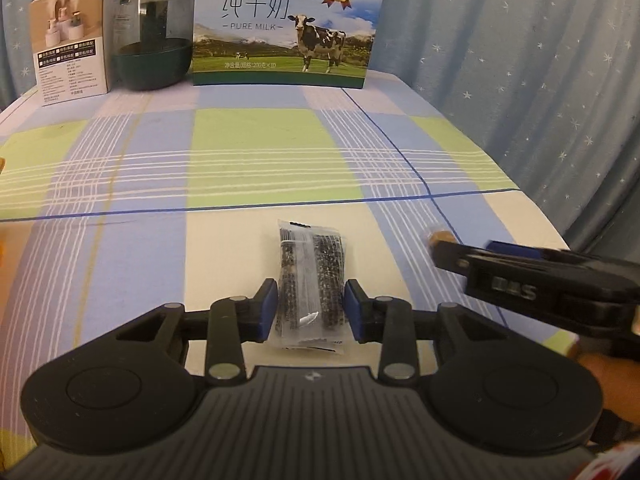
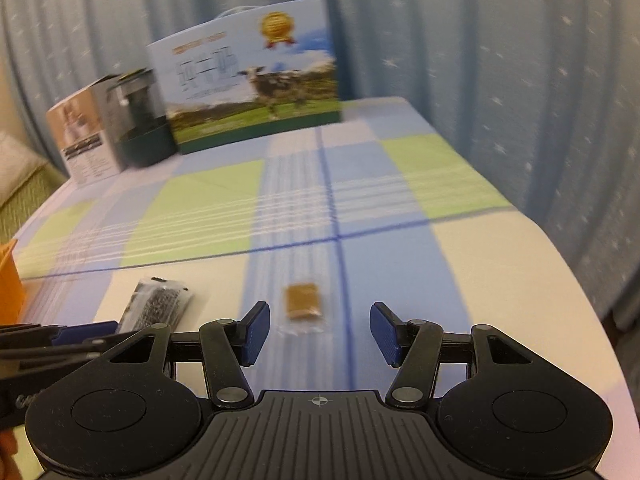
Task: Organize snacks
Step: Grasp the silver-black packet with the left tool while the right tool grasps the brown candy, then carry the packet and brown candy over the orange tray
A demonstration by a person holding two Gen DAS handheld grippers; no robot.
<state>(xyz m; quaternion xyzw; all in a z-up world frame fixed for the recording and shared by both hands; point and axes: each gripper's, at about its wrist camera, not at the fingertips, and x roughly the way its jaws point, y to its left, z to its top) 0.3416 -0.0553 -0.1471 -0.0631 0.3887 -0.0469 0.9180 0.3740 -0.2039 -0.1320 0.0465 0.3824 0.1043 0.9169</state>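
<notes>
Between the left gripper's (image 1: 310, 310) fingers lay the dark seeded snack packet (image 1: 311, 284) on the checked desk (image 1: 256, 152), both pads pinching its sides; the crinkly wrapper could slip or buckle when lifted. From the right wrist, the right gripper (image 2: 318, 334) hovered with fingers spread above the small brown snack (image 2: 303, 298), nothing between them. Blur suggested haste: closing off-centre might nudge that light sachet away.

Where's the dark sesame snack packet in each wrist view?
Left wrist: clear-wrapped dark sesame snack packet low centre, between the left tool's blue pads.
Right wrist: same packet low left, beside the left tool.
Shared landmark: blue-green milk carton with a cow at the table's back.
</notes>
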